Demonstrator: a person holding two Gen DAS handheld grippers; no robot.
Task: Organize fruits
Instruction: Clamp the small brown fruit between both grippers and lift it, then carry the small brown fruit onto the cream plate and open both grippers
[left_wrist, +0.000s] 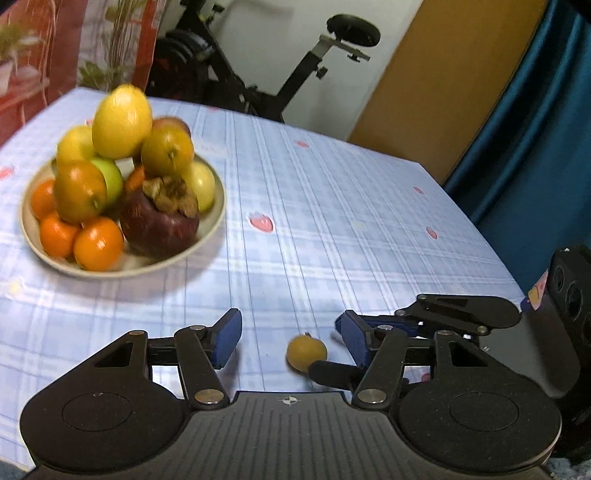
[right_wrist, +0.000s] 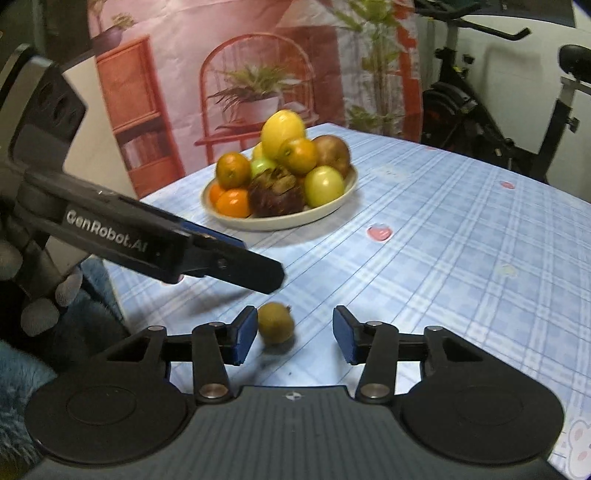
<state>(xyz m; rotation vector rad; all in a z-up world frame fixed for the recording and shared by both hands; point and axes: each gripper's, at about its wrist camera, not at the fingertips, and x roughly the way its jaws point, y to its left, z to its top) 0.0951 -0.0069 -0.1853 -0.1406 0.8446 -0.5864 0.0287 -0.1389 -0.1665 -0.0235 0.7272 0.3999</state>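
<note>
A small yellow-brown fruit (left_wrist: 306, 352) lies loose on the checked tablecloth; it also shows in the right wrist view (right_wrist: 275, 322). My left gripper (left_wrist: 290, 338) is open, with the fruit between its blue pads, nearer the right one. My right gripper (right_wrist: 294, 334) is open, and the fruit lies just by its left pad. A cream plate (left_wrist: 214, 216) holds a pile of several fruits: a lemon (left_wrist: 122, 120), oranges, green apples and a dark mangosteen (left_wrist: 159, 218). The plate (right_wrist: 332, 206) stands farther back in the right wrist view.
The right gripper's body shows at the right in the left wrist view (left_wrist: 465, 314). The left gripper's body crosses the left of the right wrist view (right_wrist: 147, 247). The table edge (left_wrist: 491, 236) runs along the right. An exercise bike (left_wrist: 280, 81) stands behind the table.
</note>
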